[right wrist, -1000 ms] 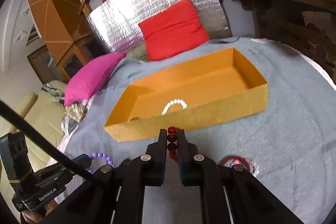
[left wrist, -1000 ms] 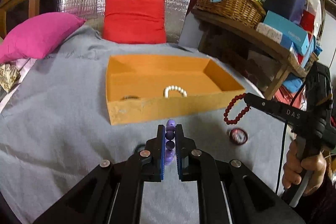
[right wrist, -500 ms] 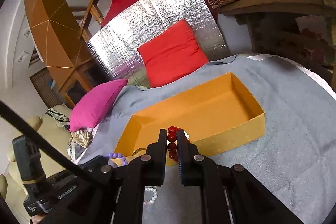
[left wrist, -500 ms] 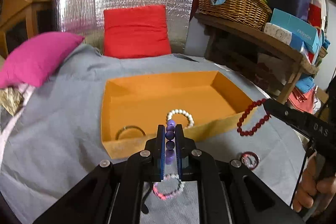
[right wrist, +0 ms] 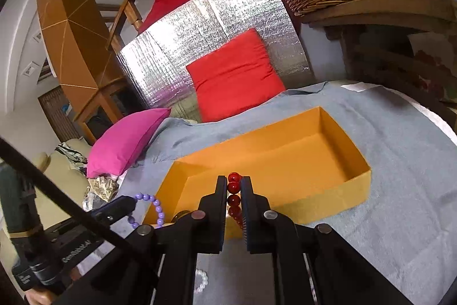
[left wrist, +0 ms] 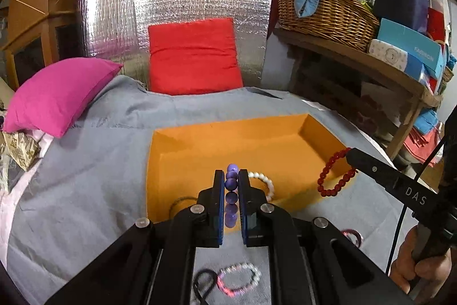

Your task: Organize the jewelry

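Note:
An open orange box (left wrist: 311, 130) (right wrist: 342, 133) lies on the grey blanket. My left gripper (left wrist: 231, 176) is shut on a purple bead bracelet (left wrist: 232, 185) and hovers over the box's near left part; the same purple bead bracelet (right wrist: 155, 207) shows at the lower left of the right wrist view. My right gripper (right wrist: 234, 182) is shut on a red bead bracelet (right wrist: 234, 190), which hangs as a loop over the box's right near wall, the red bead bracelet (left wrist: 332, 176). Inside the box lie a white bead bracelet (left wrist: 264, 182) and a thin dark ring (left wrist: 180, 203).
On the blanket before the box lie a pink-and-white bead bracelet (left wrist: 240, 277), a black hair tie (left wrist: 204, 280) and a small round red piece (left wrist: 352, 236). A magenta pillow (left wrist: 57, 93), red cushion (left wrist: 194, 56), foil panel and a cluttered wooden shelf (left wrist: 357, 59) surround the bed.
Both grippers rose and advanced with their bracelets, from in front of the box to over its near wall. More of the box's inside now shows, and the bracelets on the blanket came into view.

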A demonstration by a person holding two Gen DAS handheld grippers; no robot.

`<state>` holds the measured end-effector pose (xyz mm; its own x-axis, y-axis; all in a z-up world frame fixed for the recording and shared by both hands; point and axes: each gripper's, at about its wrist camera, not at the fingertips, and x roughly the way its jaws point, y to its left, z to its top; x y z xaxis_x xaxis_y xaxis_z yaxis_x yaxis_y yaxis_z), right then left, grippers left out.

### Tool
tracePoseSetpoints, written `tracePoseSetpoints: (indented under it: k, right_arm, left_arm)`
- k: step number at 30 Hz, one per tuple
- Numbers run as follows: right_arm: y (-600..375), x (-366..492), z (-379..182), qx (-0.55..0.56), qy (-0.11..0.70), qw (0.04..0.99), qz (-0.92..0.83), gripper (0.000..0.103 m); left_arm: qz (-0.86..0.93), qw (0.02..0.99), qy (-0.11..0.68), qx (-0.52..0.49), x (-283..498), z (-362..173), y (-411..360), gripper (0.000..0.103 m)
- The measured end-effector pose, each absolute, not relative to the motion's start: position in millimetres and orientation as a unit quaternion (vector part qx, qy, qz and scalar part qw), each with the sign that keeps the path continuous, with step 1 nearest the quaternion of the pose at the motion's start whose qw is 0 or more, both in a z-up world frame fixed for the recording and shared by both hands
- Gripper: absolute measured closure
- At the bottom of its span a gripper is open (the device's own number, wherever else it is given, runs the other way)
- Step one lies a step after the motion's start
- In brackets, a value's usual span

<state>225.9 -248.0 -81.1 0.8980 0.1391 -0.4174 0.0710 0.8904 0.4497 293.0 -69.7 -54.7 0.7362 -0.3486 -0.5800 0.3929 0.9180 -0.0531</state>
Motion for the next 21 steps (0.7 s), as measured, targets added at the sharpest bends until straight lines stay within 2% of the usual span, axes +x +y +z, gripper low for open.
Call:
tracePoseSetpoints:
  k: [10, 21]
  right_arm:
    - [-264, 267, -93, 0.249, 0.233, 0.940, 0.008, 0.092]
    - [-279, 319, -132, 0.272, 0.284, 0.919, 0.012, 0.092]
  left_arm:
    - [-0.199, 0.923, 0.328, 0.025, 342, -73, -89, 0.094]
    - [-0.210, 0.901, 0.380, -0.018, 388, -118, -102, 0.094]
